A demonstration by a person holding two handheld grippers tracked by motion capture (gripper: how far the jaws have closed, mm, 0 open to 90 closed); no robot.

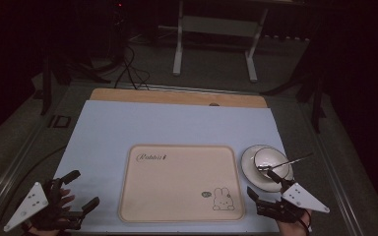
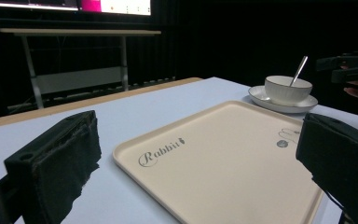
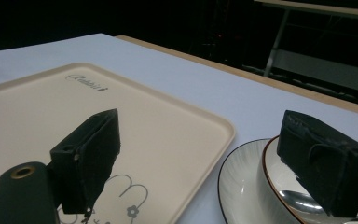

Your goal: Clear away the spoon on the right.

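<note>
Centrally on the pale blue mat (image 1: 128,128): cream tray (image 1: 177,182), bare, marked "Rabbit" at its far left corner and with a rabbit drawing (image 1: 222,199) at its near right corner. Just right of the tray, apart from its edge: white saucer (image 1: 248,164) carrying a white bowl (image 1: 270,161), with a metal spoon (image 1: 288,161) resting in the bowl, handle angled up and to the right over the rim. Beyond the mat's far edge: a strip of wooden tabletop (image 1: 177,97).

Near left corner of the mat: left gripper (image 1: 78,189), held in a hand (image 1: 61,201), jaws spread wide and grasping nothing; grey three-cornered plate on top. From the left gripper view: both black jaws well apart at the bottom corners, the tray (image 2: 223,158) lying between them farther off, the bowl (image 2: 287,88) and spoon (image 2: 300,70) on the saucer (image 2: 261,95) at far right.

Near right, just beside the saucer's near edge: right gripper (image 1: 263,184), likewise released and empty, one jaw tip reaching close to the bowl, contact not discernible. From the right gripper view: one jaw over the tray's (image 3: 158,121) rabbit corner, the other over the bowl (image 3: 279,182), with the saucer's dark-lined rim (image 3: 223,182) between them.

Background: dim floor, cables (image 1: 130,69), and a white-legged table frame (image 1: 216,29).
</note>
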